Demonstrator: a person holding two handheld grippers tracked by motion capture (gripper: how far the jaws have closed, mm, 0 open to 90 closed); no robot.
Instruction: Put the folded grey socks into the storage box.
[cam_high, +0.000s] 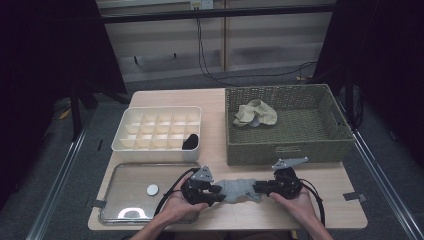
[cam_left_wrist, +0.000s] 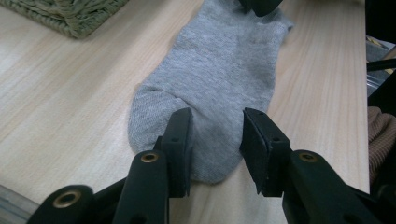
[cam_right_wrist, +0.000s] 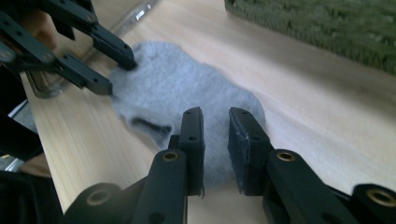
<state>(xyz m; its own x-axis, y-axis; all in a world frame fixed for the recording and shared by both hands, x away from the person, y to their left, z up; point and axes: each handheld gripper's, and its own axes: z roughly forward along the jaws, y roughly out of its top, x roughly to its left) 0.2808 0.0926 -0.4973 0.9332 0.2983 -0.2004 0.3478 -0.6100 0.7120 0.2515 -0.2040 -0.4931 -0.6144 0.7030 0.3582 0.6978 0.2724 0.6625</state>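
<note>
On grey sock (cam_left_wrist: 219, 88): L claw (cam_left_wrist: 215, 140) & R claw (cam_right_wrist: 215, 140) agape; high view unclear, prob. both ends.

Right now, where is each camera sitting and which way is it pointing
High view: fixed above the person's side of the table, looking forward and down; both forearms, the left gripper and right gripper meet at the grey sock.
Left gripper view: rides the left gripper, looking along its open jaws over the sock toward the wicker basket.
Right gripper view: rides the right gripper, looking along its open jaws at the sock and the left gripper.
Shared: all three show the sock.
</note>
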